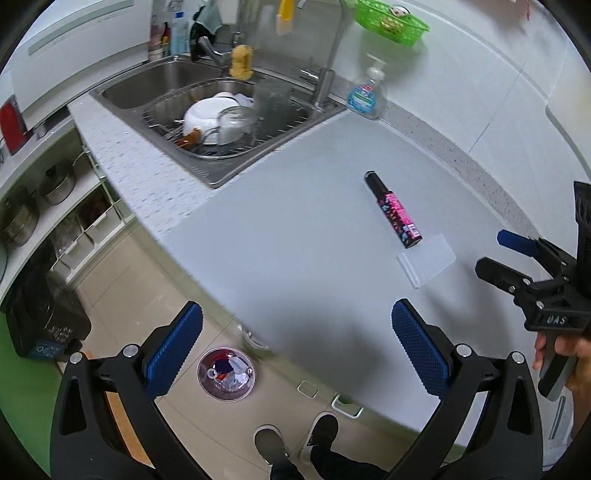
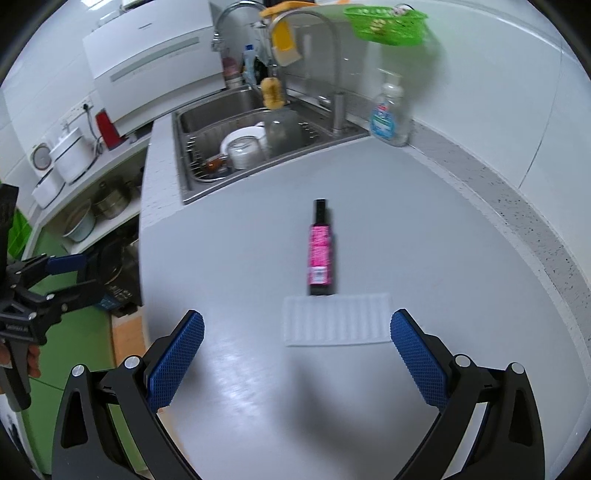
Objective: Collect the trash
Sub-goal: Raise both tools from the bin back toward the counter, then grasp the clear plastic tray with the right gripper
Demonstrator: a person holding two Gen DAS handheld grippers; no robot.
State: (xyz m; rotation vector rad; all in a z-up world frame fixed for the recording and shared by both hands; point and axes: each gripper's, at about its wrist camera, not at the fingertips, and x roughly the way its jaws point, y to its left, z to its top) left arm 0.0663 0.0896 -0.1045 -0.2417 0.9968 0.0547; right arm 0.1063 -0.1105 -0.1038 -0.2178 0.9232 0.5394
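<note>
Both tools are spread wide and hold nothing. Seen from its own camera, the right tool hangs over the pale grey worktop, its blue textured pads far apart. Just ahead of it, between the lines of its two fingers, lies a flat clear ribbed plastic tray. Beyond that tray, and touching its far edge, a slim black bottle with a pink label lies on its side, its cap end pointing away from the tool toward the steel sink.

The left tool hovers at the front edge of the worktop, with one pad over the floor and the other over the surface. Below it, on the tiled floor, stands a round clear bin holding scraps of coloured rubbish, nearer its left finger. The same bottle and tray lie ahead and to its right, well away from its fingers. The right tool appears at that side in the left camera, gripped by a hand at its handle and gaping too.

Farther ahead of both tools, the sink holds a wire rack with a white bowl and glassware. A clear pump bottle of soap with a blue label stands upright beside the tap, and a green plastic basket hangs on the wall above.
</note>
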